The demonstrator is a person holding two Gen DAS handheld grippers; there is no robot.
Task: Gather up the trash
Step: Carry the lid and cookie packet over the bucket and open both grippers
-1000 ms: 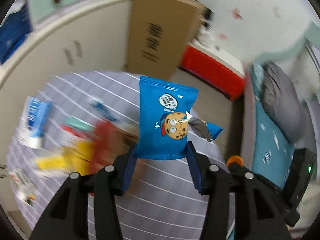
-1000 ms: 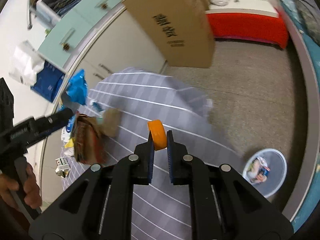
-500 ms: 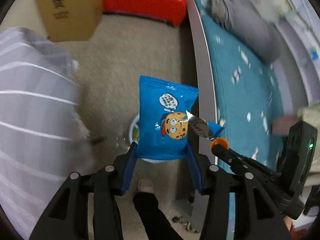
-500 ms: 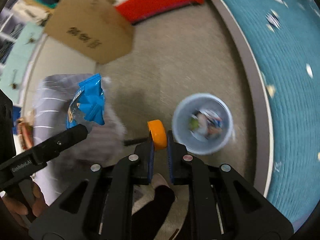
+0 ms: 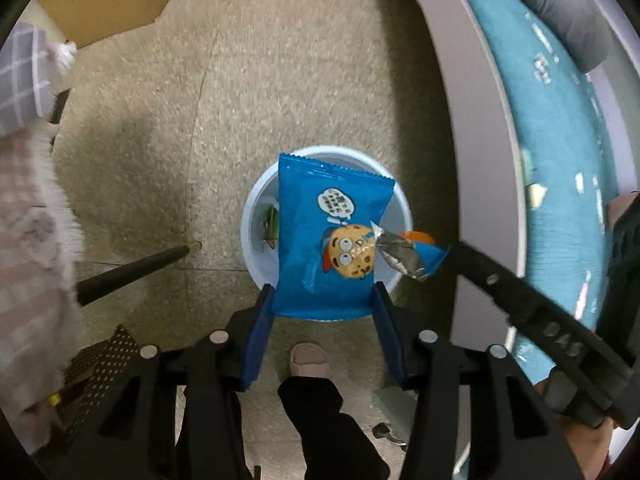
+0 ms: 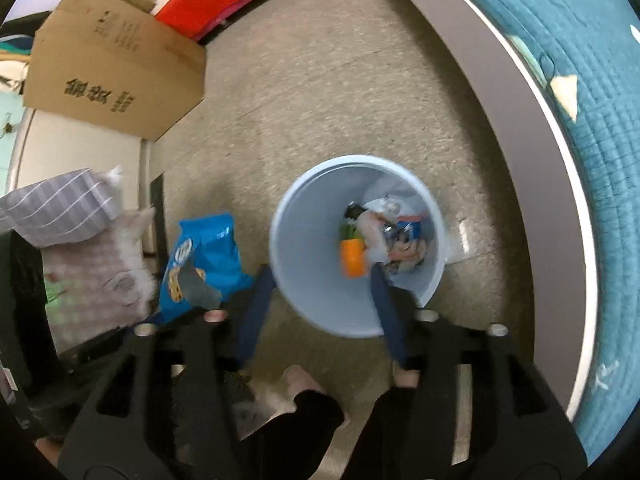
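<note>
A blue cookie packet (image 5: 332, 240) with a torn silver corner stands upright in my left gripper (image 5: 324, 292), whose blue pads press on its lower edges. It hangs right over the pale blue bin (image 5: 256, 196) on the floor. In the right wrist view my right gripper (image 6: 320, 276) is above the same bin (image 6: 304, 216), its jaws opening. The small orange piece (image 6: 352, 258) is loose between them, touching neither pad, over the wrappers in the bin. The packet (image 6: 200, 256) shows left of the bin there.
A cardboard box (image 6: 112, 76) leans at the far left. A bed with a teal cover (image 6: 580, 120) curves along the right. The checked tablecloth (image 6: 68, 208) hangs at the left beside a black table leg (image 5: 132, 272). A person's slippered foot (image 5: 310, 360) stands near the bin.
Both grippers swung from above the table down over the bin. The right jaws went from shut on the orange piece to apart, and the piece dropped away. The left still grips the packet.
</note>
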